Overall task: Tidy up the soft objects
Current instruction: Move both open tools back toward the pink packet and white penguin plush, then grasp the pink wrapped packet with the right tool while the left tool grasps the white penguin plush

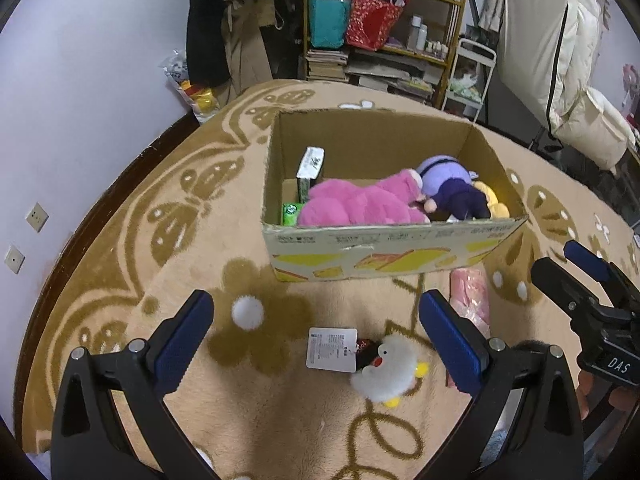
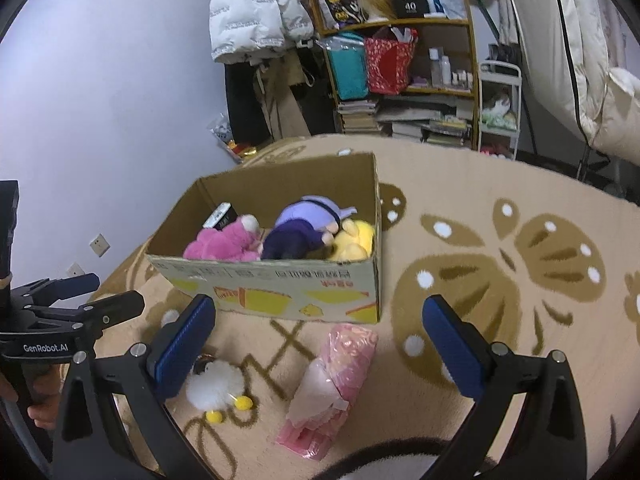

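A cardboard box [image 1: 384, 248] stands on the blanket and holds a pink plush [image 1: 352, 206], a purple plush [image 1: 452, 184] and a yellow plush [image 1: 494, 200]. In the right wrist view the box [image 2: 280, 292] shows the same toys. A small white fluffy bird toy [image 1: 386, 368] with a paper tag [image 1: 331, 349] lies between my left gripper's [image 1: 316, 340] open fingers. A pink item in a plastic bag [image 2: 332, 388] lies between my right gripper's [image 2: 320, 344] open fingers. The white toy [image 2: 214, 390] is at its left.
A beige blanket with brown butterfly and flower patterns [image 2: 500, 272] covers the surface. A cluttered shelf [image 1: 384, 28] and hanging coats [image 2: 256, 12] stand behind. A dark furry edge [image 2: 384, 456] shows at the bottom of the right wrist view.
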A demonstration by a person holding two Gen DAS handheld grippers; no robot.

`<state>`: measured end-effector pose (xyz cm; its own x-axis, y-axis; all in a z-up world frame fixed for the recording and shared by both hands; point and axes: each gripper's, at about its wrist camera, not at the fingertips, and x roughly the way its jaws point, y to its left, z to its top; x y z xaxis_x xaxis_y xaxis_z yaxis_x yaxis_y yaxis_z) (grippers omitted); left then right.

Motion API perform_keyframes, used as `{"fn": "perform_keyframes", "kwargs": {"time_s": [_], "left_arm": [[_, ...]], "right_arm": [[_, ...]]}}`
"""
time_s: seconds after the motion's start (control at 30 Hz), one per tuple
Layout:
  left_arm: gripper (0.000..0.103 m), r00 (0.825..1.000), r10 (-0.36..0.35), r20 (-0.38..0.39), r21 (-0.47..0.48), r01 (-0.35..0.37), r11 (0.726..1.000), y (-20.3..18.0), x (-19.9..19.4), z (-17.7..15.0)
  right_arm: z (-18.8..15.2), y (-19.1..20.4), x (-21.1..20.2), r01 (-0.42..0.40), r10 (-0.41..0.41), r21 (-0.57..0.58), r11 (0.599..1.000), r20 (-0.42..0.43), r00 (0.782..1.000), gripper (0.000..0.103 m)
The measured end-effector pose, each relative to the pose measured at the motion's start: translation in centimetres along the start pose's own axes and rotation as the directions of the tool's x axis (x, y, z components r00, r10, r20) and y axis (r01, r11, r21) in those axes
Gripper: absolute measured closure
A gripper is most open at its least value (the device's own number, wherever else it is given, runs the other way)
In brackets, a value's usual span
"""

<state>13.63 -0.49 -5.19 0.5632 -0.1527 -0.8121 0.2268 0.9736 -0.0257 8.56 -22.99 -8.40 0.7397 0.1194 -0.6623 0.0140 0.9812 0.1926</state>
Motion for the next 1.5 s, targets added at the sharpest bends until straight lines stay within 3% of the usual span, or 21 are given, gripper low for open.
{"fn": "perform_keyframes", "kwargs": {"time_s": [0.4, 0.57, 1.13, 1.5], "left_arm": [[0.001, 0.994, -0.024, -0.104, 0.022, 0.027, 0.999, -1.1, 2.8, -1.1], [0.001, 0.995, -0.001, -0.098, 0.042, 0.005, 0.999, -1.8, 3.4, -1.5], [0.001, 0.984, 0.005, -0.179, 0.064, 0.006, 0.998, -2.3, 6.5, -2.6], [0.001, 0.975, 0.028, -0.218, 0.147, 0.004, 0.989, -4.5, 8.0, -3.7]], "right_arm": [[-1.3, -0.7, 2.3, 0.015, -0.013, 0.033, 0.999, -0.073, 0.997, 0.000], [-1.9, -1.2, 3.1, 0.011, -0.006, 0.053, 0.999, -0.102, 0.995, 0.000], [-3.0, -1.6, 5.2, 0.020, -0.008, 0.070, 0.997, -0.171, 0.985, 0.000], [-4.1, -2.1, 7.5, 0.048, -0.031, 0.071, 0.996, -0.234, 0.972, 0.000]]}}
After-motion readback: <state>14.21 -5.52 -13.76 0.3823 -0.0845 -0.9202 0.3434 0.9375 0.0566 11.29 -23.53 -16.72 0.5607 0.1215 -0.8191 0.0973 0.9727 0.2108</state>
